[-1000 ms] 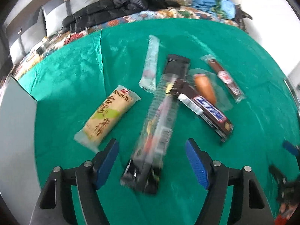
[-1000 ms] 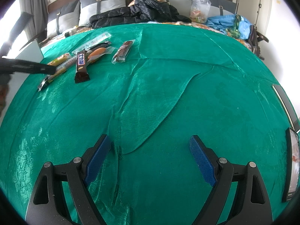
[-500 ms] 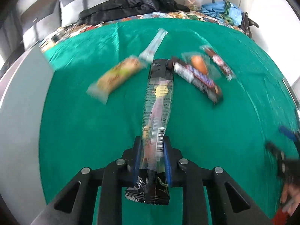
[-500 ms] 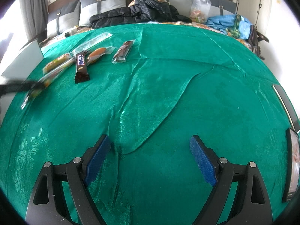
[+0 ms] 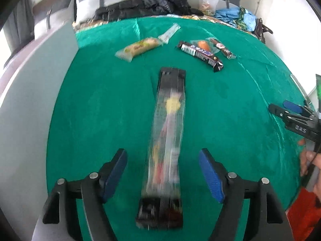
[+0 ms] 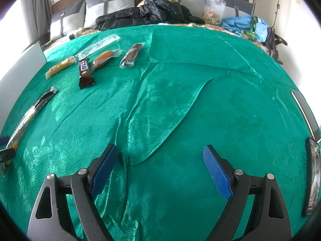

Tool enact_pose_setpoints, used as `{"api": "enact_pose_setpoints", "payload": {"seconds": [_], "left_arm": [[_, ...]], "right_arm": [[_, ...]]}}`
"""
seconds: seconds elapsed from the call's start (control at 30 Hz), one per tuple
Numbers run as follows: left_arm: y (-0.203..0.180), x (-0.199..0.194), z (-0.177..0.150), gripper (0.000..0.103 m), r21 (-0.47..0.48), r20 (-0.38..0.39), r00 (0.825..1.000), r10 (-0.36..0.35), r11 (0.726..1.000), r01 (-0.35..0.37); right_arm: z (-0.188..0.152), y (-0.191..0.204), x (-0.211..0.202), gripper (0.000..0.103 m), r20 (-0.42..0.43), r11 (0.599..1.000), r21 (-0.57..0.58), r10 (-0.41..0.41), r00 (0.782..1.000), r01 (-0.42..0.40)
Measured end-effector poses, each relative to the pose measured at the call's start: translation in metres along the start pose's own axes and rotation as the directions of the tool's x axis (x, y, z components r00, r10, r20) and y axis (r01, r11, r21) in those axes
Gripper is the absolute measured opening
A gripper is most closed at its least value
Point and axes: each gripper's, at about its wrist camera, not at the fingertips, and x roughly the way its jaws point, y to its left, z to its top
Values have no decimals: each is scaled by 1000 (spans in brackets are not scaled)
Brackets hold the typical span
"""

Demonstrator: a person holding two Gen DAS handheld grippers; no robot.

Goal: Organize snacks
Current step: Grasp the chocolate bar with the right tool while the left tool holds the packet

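Observation:
A long clear snack pack with black ends (image 5: 167,140) lies on the green cloth (image 5: 230,110), lengthwise between the fingers of my open left gripper (image 5: 163,172), which do not touch it. It also shows at the left edge of the right wrist view (image 6: 30,114). Farther off lie a yellow cake bar (image 5: 138,47), a clear stick pack (image 5: 168,33), a Snickers bar (image 5: 200,55), an orange sausage pack (image 5: 203,44) and a brown bar (image 5: 222,48). My right gripper (image 6: 160,170) is open and empty over bare cloth (image 6: 170,104).
A grey board (image 5: 24,104) borders the cloth on the left. Black jackets (image 6: 152,12), a snack bag (image 6: 213,12) and blue clothing (image 6: 246,25) lie behind. Dark flat devices (image 6: 313,180) sit at the right edge. The right gripper shows in the left wrist view (image 5: 295,118).
My left gripper closed on the long pack, pulled it away from the other snacks toward me, then opened and let it go. My right gripper has not moved.

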Motion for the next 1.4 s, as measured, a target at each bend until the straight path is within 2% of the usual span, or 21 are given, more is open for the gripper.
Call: {"api": "enact_pose_setpoints", "payload": {"seconds": [0.13,0.27,0.37,0.53,0.57,0.6,0.73,0.77,0.83,0.87,0.9,0.97,1.03,1.1,1.2,1.27,1.33,1.4], "left_arm": [[-8,21,24,74,39,-13,1000,26,999,-25],[-2,32,35,80,-12,-24,999,39,999,-40],[0,33,36,81,-14,-28,998,48,999,-48],[2,35,32,94,11,-40,999,31,999,-30],[1,37,31,103,20,-54,998,15,1000,-14],[-4,38,30,103,47,-56,998,29,999,-26],[-4,37,30,103,60,-70,997,10,998,-6],[-4,37,30,101,61,-71,997,11,998,-7],[-4,30,28,78,58,-32,999,11,998,-9],[-3,26,28,50,58,-14,1000,7,998,-6],[-2,23,29,28,53,-10,1000,2,999,-1],[4,21,29,19,19,-14,1000,-27,999,27],[17,17,23,15,-44,-1,998,-62,997,62],[26,11,16,13,-90,17,998,-68,994,69],[35,-2,2,13,-133,48,997,-64,989,70],[39,-12,-4,13,-152,68,995,-68,985,78],[43,-25,-7,13,-170,90,993,-75,981,90],[48,-36,-8,13,-189,111,990,-85,976,105]], "right_arm": [[0,0,0,89,0,1000,0,0,1000,0],[0,0,0,89,-1,1000,0,-5,1000,5],[0,0,0,89,-1,1000,0,-5,1000,5],[0,0,0,89,-1,1000,0,-5,1000,5],[0,0,0,89,-1,1000,0,-5,1000,5],[0,0,0,89,-1,1000,0,-5,1000,5],[0,0,0,89,-1,1000,0,-5,1000,5],[0,0,0,89,-1,1000,0,-5,1000,5],[0,0,0,89,-1,1000,0,-4,1000,4],[-1,0,0,89,-1,1000,0,-4,1000,4],[-1,0,0,89,0,1000,0,-4,1000,4],[0,0,0,90,-1,1000,1,-2,1000,2],[3,2,1,90,-21,1000,-2,5,1000,-5],[18,8,3,89,-46,997,-5,71,996,-71],[59,34,1,89,-20,981,-33,191,981,-191],[94,62,14,87,-55,964,-76,250,967,-253],[124,90,32,86,-99,954,-105,271,957,-281],[145,120,46,86,-97,946,-200,242,965,-257]]}}
